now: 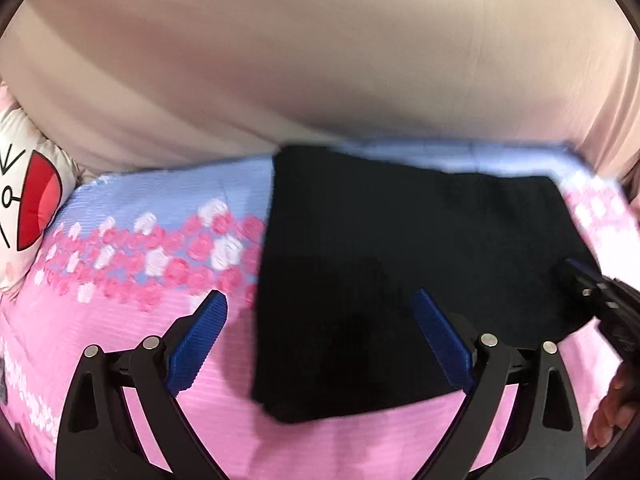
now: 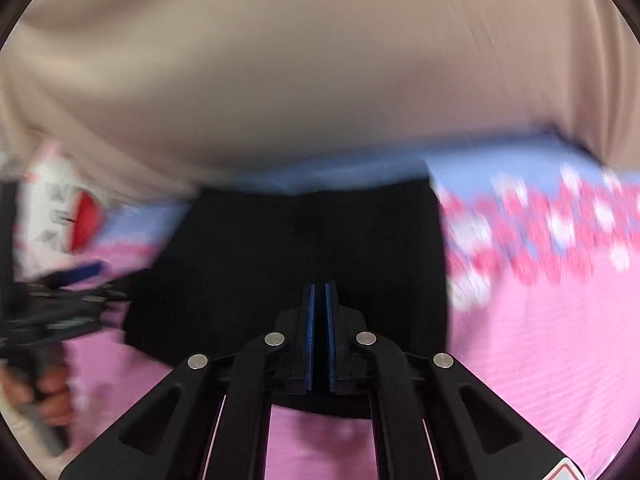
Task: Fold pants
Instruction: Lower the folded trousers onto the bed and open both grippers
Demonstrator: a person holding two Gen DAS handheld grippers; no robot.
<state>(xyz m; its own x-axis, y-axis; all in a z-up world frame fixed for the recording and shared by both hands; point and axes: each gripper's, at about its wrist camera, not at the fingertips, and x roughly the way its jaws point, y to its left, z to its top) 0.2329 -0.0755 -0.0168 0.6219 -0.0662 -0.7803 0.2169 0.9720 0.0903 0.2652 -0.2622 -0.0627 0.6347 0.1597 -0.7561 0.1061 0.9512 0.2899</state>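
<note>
We judge the black pants [image 1: 400, 264] soft and limp, so we would pinch a folded edge. Left tongs [image 1: 316, 336] stand spread and empty; right tongs [image 2: 320, 292] are pressed together on nothing.

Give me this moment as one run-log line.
item: folded black fabric pants flat on pink floral bedsheet | left gripper: open, nothing held | right gripper: shut, over pants | stage: folded

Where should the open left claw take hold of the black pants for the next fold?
Probably the near left corner of the black pants, coming in low from the near side. That edge lies free on the pink bedcover, and the left claw already straddles it, so one pad could slide under.
</note>
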